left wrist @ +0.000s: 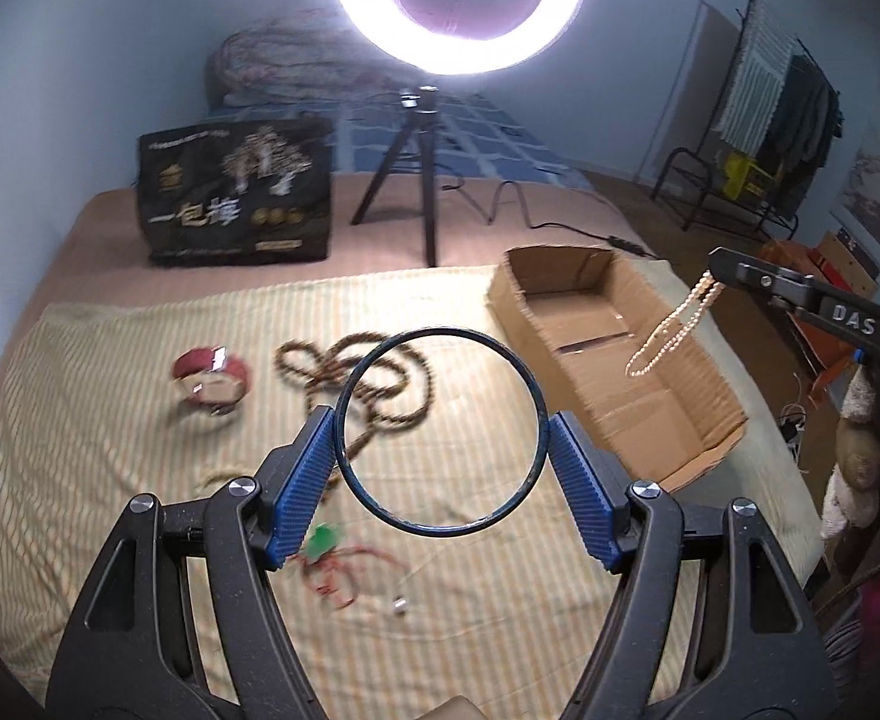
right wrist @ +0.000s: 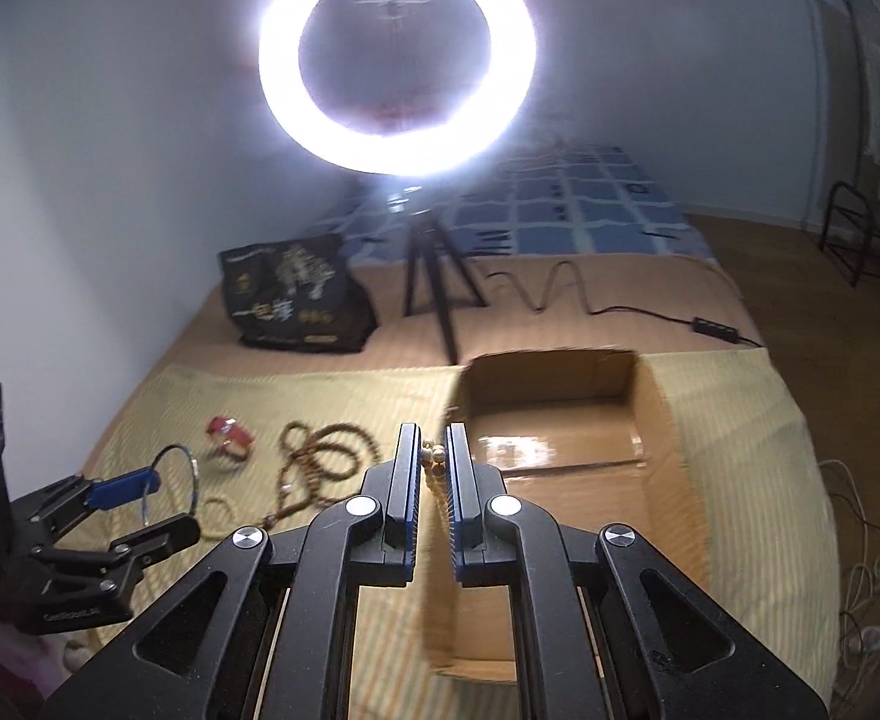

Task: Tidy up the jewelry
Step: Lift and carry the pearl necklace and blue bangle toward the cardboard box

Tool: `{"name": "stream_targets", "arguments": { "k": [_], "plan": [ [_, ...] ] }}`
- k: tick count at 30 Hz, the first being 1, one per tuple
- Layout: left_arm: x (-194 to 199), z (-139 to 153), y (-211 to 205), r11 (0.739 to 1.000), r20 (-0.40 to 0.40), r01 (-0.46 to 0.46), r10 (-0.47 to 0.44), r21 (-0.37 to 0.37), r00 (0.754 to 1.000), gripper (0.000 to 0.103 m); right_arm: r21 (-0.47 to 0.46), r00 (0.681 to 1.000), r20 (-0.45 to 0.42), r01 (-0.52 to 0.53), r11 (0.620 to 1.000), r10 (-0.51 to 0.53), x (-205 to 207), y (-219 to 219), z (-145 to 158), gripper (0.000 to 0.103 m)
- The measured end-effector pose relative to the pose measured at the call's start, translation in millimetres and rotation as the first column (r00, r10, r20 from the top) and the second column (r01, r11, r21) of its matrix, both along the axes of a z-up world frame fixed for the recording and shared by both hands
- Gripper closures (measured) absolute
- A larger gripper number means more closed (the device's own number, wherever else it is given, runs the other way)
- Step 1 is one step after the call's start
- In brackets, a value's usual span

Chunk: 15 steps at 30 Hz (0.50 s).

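Observation:
My left gripper (left wrist: 440,426) is shut on a thin dark bangle (left wrist: 440,333), held above the striped cloth; it also shows in the right wrist view (right wrist: 146,498) with the bangle (right wrist: 195,468). My right gripper (right wrist: 434,450) is shut on a pale pearl necklace (right wrist: 437,456), which hangs over the open cardboard box (left wrist: 667,414) in the left wrist view (left wrist: 673,330). The box (right wrist: 559,438) lies just ahead of my right gripper. On the cloth lie a brown bead necklace (left wrist: 320,360), a red bracelet (left wrist: 212,375) and a green pendant on red cord (left wrist: 323,543).
A ring light on a black tripod (left wrist: 416,180) stands behind the cloth, its cable (left wrist: 523,204) trailing right. A black printed bag (left wrist: 236,192) stands at the back left. A clothes rack (left wrist: 763,120) and clutter are beyond the bed's right edge.

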<state>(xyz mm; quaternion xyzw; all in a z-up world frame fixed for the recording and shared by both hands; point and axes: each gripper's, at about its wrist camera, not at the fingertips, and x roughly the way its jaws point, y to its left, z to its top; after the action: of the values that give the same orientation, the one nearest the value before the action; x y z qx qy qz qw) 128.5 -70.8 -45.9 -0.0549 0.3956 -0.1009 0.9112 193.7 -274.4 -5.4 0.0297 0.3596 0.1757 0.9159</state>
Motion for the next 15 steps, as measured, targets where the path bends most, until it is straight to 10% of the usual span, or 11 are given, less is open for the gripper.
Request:
{"name": "stream_targets", "arguments": {
  "k": [15],
  "plan": [
    [40,-7,-97,0.99,0.008,0.14,-0.14,-0.023,0.99,0.03,-0.004,0.992,-0.041,0.12,0.993,-0.12,40,-52,-19,0.096]
  ]
}}
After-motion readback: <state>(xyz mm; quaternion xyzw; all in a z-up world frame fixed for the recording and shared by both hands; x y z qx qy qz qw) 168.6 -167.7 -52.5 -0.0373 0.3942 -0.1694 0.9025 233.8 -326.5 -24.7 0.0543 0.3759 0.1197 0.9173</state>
